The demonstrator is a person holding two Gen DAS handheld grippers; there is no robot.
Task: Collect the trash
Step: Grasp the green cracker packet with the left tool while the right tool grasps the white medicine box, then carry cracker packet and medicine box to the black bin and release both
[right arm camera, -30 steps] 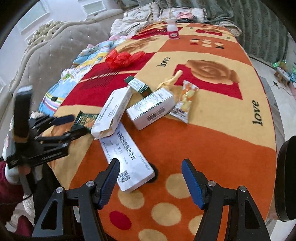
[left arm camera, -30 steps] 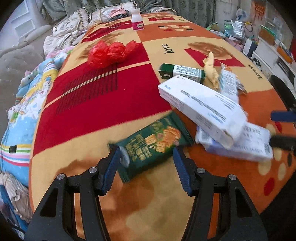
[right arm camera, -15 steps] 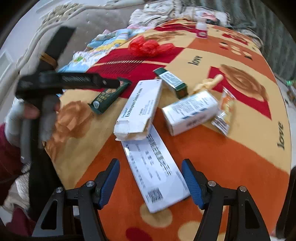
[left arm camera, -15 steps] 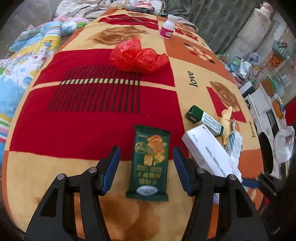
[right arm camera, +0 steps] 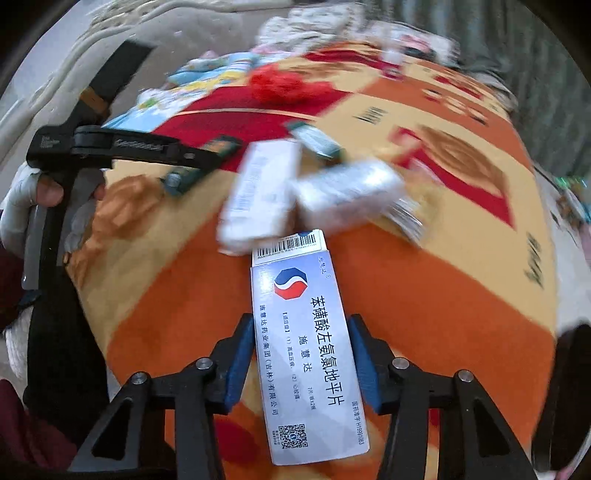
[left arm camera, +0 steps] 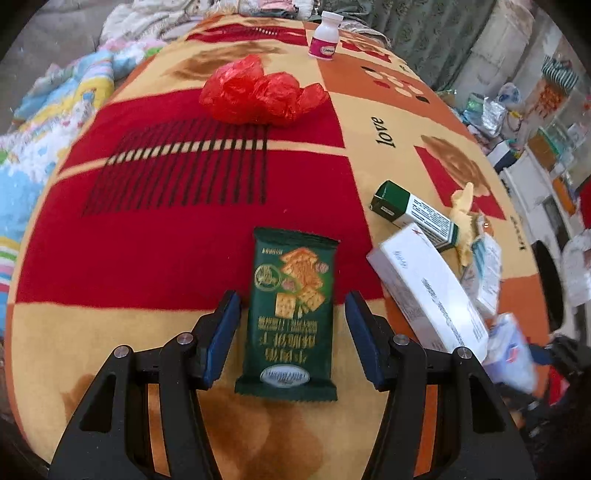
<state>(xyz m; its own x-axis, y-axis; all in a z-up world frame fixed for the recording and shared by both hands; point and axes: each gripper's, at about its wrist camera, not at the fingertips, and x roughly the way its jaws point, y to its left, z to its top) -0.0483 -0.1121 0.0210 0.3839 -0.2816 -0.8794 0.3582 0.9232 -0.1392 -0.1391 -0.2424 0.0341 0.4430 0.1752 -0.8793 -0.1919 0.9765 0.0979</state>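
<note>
Two hand-held grippers work over a soft, plush blanket patterned in red, orange and cream. The left gripper angles steeply down, its blue-padded jaws spread on either side of a flat, glossy green cracker packet lying near the blanket's near edge; the pads stand just clear of the packet's sides. In the right wrist view a pale-gloved hand grips this tool's black handle at the left.

The right gripper also tilts steeply down, and its jaws are closing on a flat, rectangular white-and-pale-blue cardboard medicine box with a red-and-blue logo and a barcode flap; the pads look to be touching its long edges, and the box projects forward between them above the orange part of the blanket.

Further off, to the right in the left wrist view, lie a long white carton, a green-and-white box and crumpled wrappers. A crinkled red plastic bag sits farther back, and a small white bottle with a pink label stands upright at the far end.
</note>
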